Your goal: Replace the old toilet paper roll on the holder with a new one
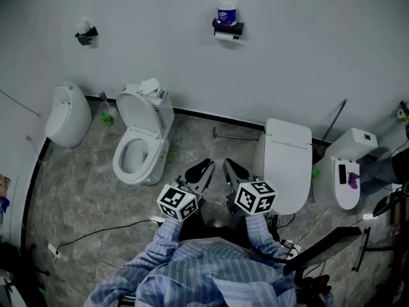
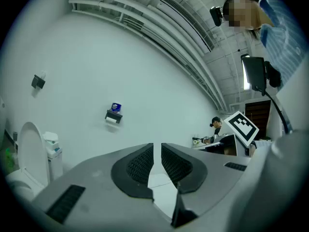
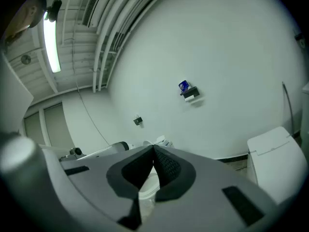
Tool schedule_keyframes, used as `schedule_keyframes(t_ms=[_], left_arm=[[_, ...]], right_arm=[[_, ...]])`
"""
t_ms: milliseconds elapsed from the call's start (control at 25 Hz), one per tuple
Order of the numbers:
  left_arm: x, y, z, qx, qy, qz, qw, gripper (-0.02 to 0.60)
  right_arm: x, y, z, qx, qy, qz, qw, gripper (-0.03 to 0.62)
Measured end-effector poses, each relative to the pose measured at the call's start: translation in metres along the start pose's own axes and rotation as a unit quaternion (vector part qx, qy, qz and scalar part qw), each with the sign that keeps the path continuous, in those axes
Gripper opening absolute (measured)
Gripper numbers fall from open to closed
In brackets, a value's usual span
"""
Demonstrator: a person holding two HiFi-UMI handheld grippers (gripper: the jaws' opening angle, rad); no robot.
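Observation:
High on the white wall hangs a black toilet paper holder point(image 1: 228, 28). A white roll point(image 1: 225, 36) hangs under it and a new roll in blue wrap point(image 1: 226, 14) stands on top. The same holder point(image 2: 114, 115) and blue-wrapped roll point(image 2: 116, 107) appear far off in the left gripper view, and again, holder point(image 3: 191, 94) and blue roll point(image 3: 183, 86), in the right gripper view. My left gripper point(image 1: 206, 167) and right gripper point(image 1: 229, 165) sit side by side close to my body, well short of the wall. Both are shut, with nothing between their pads.
An open toilet point(image 1: 139, 139) stands below and left of the holder, and another white fixture point(image 1: 67, 115) is further left. A closed toilet point(image 1: 287, 162) and one more point(image 1: 348, 171) stand right. A small black wall fixture point(image 1: 85, 35), a floor cable point(image 1: 96, 232) and a stand point(image 1: 326, 248) are nearby.

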State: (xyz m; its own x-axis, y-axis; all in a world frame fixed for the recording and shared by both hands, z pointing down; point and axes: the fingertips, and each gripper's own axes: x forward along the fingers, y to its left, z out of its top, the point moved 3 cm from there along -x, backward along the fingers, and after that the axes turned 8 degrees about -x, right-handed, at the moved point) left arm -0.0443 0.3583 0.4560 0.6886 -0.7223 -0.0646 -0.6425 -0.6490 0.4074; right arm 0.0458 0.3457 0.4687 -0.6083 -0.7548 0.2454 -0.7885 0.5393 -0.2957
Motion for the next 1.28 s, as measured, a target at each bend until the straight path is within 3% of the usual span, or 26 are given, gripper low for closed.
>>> schedule_keyframes(t_ms=[560,800,1280], left_arm=[[0.025,0.020,0.012,0.002,-0.011,0.005,0.9999,0.051],[0.044,0.034,0.013,-0.006,-0.003,-0.008,0.9999,0.052],[0.097,0.108,0.044,-0.025,0.018,-0.038,0.9988,0.052]], right_arm=[[0.010,-0.032,0.006,0.023,-0.001,-0.025,0.999,0.005],[0.025,-0.044,0.014,0.062,-0.017,-0.006,0.998,0.006],[0.108,-0.066,0.047,0.059,-0.016,-0.016,0.998,0.006]])
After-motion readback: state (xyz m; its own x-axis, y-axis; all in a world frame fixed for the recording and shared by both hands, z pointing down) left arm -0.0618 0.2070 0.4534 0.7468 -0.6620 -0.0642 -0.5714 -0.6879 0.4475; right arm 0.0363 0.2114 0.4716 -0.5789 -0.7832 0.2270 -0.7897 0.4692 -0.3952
